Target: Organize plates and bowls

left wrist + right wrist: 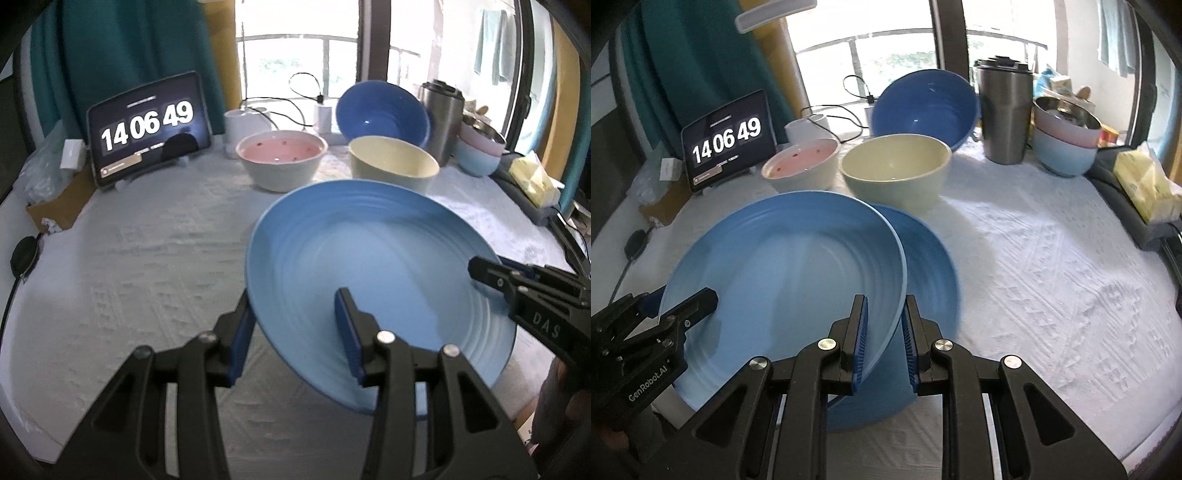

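**Two grippers, one plate held over another**

Two grippers shared a single light blue plate (783, 266), and we judged that was for steadiness: a wide, shallow dish tips easily when pinched at one edge only. Our left gripper (295, 332) had its fingers (347, 332) astride the plate's near-left rim, one above and one below, set fairly wide yet holding the rim. Our right gripper (884, 332) had its fingers narrow on the opposite rim, which ran between the two blue pads.

We held the plate tilted and clear of the white-clothed bench (1052, 277). Directly beneath and slightly to the right lay a second blue plate (931, 266), flat on the cloth; we read this as the stacking target, so the carried plate was probably meant to settle onto it. Whether the two touched at the low edge we could not tell.

Beyond them stood the bowls: a pink-lined bowl (801, 162), a cream bowl (897, 170), and a dark blue bowl (923, 107) leaning on its side near a steel tumbler (1004, 114). A stack of pastel bowls (1065, 144) sat at the far right.
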`<state>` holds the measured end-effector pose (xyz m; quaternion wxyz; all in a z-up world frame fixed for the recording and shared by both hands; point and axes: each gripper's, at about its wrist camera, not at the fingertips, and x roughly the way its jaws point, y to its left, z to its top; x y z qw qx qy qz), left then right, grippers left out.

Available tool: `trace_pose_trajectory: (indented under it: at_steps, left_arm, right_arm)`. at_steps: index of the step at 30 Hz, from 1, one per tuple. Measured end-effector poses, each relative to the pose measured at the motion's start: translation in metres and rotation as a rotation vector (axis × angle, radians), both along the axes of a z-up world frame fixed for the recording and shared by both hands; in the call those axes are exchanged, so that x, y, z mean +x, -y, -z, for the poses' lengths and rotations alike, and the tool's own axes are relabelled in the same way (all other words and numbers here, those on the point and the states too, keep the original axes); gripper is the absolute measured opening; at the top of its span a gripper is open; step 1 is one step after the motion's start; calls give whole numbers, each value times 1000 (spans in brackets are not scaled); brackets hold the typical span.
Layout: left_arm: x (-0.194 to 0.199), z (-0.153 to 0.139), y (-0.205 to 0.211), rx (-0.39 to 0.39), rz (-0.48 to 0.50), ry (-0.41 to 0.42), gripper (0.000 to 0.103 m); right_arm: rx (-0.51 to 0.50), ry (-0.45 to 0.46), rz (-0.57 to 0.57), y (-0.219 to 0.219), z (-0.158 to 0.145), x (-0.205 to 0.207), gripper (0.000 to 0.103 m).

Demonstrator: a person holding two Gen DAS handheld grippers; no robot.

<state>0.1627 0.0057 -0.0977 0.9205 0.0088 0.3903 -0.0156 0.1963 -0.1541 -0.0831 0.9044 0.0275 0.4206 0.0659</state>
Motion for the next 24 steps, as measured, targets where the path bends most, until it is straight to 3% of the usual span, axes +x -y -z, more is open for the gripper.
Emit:
trace_pose_trajectory:
  at_steps: [15, 24]
  left_arm:
    - [16, 10, 30, 30, 42, -55, 45]
    - [23, 19, 19, 31, -11, -101, 45]
  right_arm:
    - [31, -17, 47, 36, 5, 8, 20]
    - [56, -12, 40, 37, 6, 11, 20]
